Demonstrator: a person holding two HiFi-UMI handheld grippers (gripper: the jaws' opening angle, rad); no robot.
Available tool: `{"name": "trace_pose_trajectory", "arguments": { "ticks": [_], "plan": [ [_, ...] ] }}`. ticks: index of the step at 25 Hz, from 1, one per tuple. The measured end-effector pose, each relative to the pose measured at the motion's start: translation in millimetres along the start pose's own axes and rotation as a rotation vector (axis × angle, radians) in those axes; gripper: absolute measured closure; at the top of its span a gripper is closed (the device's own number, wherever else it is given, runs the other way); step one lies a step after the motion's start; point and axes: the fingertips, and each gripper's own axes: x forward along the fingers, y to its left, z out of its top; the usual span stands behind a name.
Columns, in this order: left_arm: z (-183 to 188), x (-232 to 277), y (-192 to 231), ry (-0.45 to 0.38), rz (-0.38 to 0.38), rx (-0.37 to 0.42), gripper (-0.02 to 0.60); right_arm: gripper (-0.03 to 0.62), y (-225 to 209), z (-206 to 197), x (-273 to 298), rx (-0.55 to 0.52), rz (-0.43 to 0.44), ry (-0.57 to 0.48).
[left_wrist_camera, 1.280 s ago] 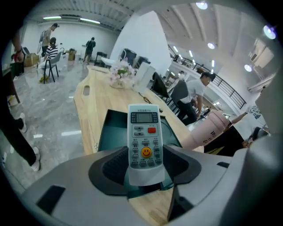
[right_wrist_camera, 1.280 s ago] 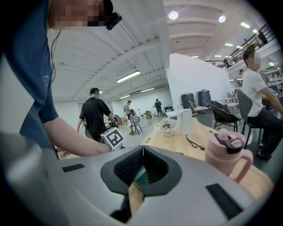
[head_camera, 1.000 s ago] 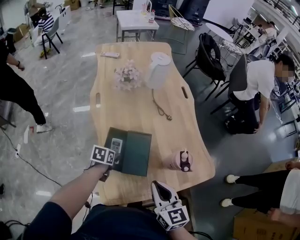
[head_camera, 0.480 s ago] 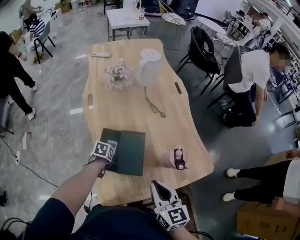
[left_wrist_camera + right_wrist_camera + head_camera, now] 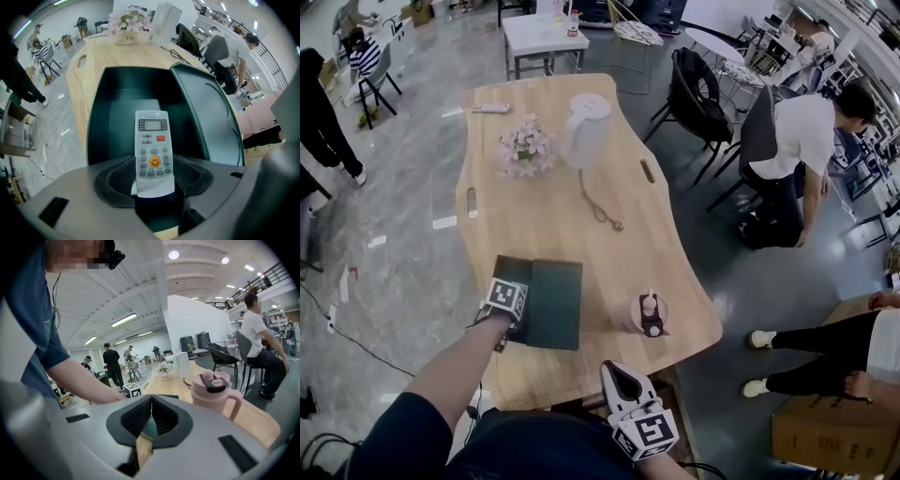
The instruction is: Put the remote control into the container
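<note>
I count one remote, one green box, one pink cup, one white jug and one flower bunch.

Bright, even indoor light comes from ceiling lamps that flare white in the right gripper view, and the polished floor carries pale glare patches. Both gripper views bulge strongly and darken at the corners. The remote control is sharp, with soft shadow beneath it.

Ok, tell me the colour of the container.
The container is dark green, clearest in the left gripper view.
</note>
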Motion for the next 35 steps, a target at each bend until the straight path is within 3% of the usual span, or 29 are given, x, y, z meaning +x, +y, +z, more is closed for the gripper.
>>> {"name": "trace_pose_trajectory", "arguments": {
  "ticks": [8,12,19,23,30,35],
  "plan": [
    [-0.5,2.1,-1.3,0.001,0.045,0.035,0.330,0.577,-0.5,-3.1,-3.3,-0.015,-0.008,0.005],
    [6.2,-9.3,-1.3,-0.052,0.051,0.065,0.328,0.577,4.1,0.3,-1.4,-0.016,0.005,-0.007],
    [9.9,-66.9,-6.5,-0.299,-0.037,0.019,0.328,0.577,18.9,11.4,3.0,-0.039,0.037,-0.027],
    [-2.8,-112.1,-26.7,-0.475,-0.119,0.041,0.330,0.577,28.9,16.2,6.0,-0.052,0.056,-0.036],
    [-38.0,-184.2,-62.8,-0.757,-0.170,0.199,0.335,0.577,55.9,20.2,17.1,-0.082,0.109,-0.039],
    [-57.6,-234.0,-91.7,-0.902,-0.171,0.319,0.400,0.577,79.9,25.9,21.9,-0.126,0.158,-0.040]
  ]
}}
